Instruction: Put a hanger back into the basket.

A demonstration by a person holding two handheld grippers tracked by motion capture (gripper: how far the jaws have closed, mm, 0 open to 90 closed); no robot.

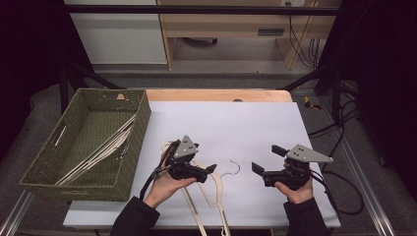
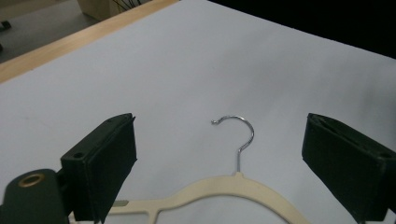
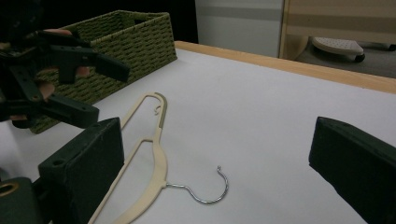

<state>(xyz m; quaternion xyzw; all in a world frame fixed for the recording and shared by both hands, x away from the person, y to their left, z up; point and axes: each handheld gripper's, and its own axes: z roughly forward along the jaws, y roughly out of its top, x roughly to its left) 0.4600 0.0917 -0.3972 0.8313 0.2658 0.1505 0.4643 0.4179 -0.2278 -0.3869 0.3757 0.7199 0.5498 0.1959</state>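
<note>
A cream hanger (image 1: 215,189) with a metal hook (image 1: 234,167) lies flat on the white sheet (image 1: 236,123), near its front. A second cream hanger (image 1: 193,209) lies partly under it. My left gripper (image 1: 204,169) hovers open over the hangers' upper ends, pointing right. In the left gripper view, the left gripper (image 2: 222,128) has its jaws wide apart on either side of the hook (image 2: 238,133) and the hanger's neck (image 2: 219,186). My right gripper (image 1: 265,158) stands open to the right of the hook, pointing left. In the right gripper view, the right gripper (image 3: 219,135) is empty and faces both hangers (image 3: 154,163).
A green woven basket (image 1: 142,123) with several cream hangers (image 1: 98,152) in it stands at the left of the table, also seen as the basket (image 3: 126,37). Cables trail off the table's right side. A wooden table edge (image 1: 216,95) runs along the back.
</note>
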